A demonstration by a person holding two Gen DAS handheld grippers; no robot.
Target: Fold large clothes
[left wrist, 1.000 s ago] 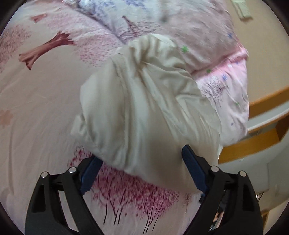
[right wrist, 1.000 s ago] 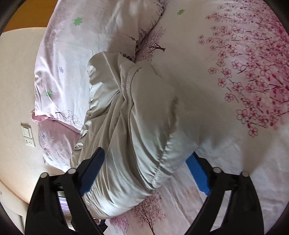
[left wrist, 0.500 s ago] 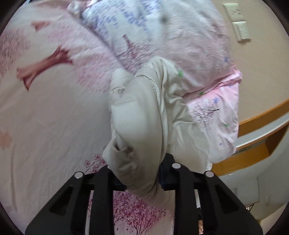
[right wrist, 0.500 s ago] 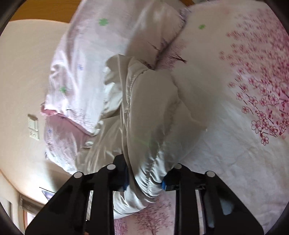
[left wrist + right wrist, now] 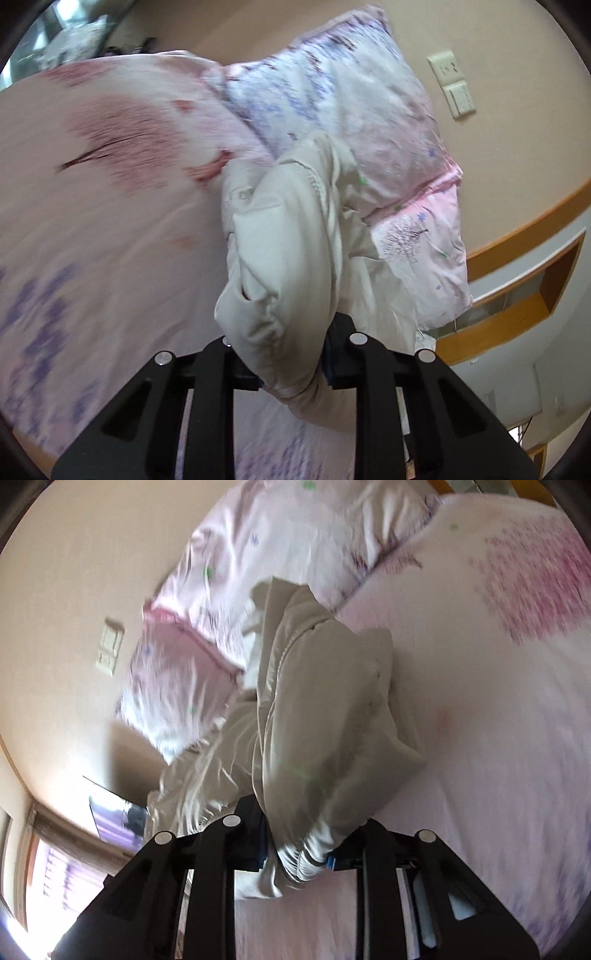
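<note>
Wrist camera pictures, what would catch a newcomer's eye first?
A puffy cream jacket fills the middle of both views, bunched up, with the left tool and right tool each clamped on a fold of it. Beneath lies a pink blossom-print bedspread, with matching pillows by the wall.

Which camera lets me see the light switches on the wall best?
The left wrist view. The wall switches sit sharp and front-on at the upper right, two plates stacked beside the pillow. In the right wrist view, the same switches appear smaller, tilted and motion-blurred at the left, so their details are harder to make out.
</note>
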